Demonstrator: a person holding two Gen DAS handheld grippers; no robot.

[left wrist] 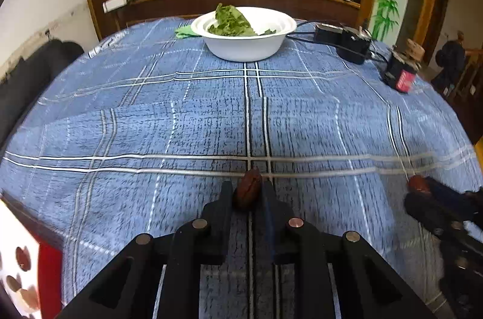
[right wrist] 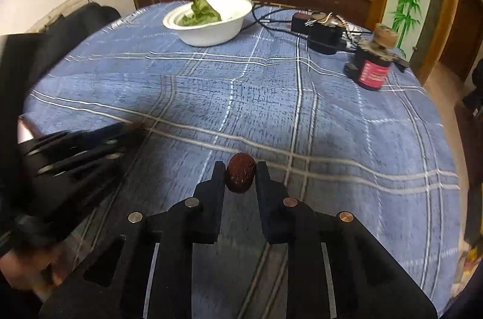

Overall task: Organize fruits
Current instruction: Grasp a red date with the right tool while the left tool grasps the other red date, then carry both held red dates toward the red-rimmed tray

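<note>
Both grippers — left gripper [left wrist: 248, 192], right gripper [right wrist: 240, 175] — pinch wrinkled dark-red dates [left wrist: 248, 188].

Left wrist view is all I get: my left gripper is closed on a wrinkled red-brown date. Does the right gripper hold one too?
Observer: Yes. In the right wrist view the right gripper is shut on a second dark red wrinkled date.
Operator: Is there anything standing on the right side of the blue checked tablecloth?
Observer: A dark jar with a red label and a cork stopper stands upright there; your view shows it blurred at the edge.
Operator: What is on the black box behind it?
Observer: A bunch of metal keys lies on top of the black box, right of the white bowl of green leaves.
</note>
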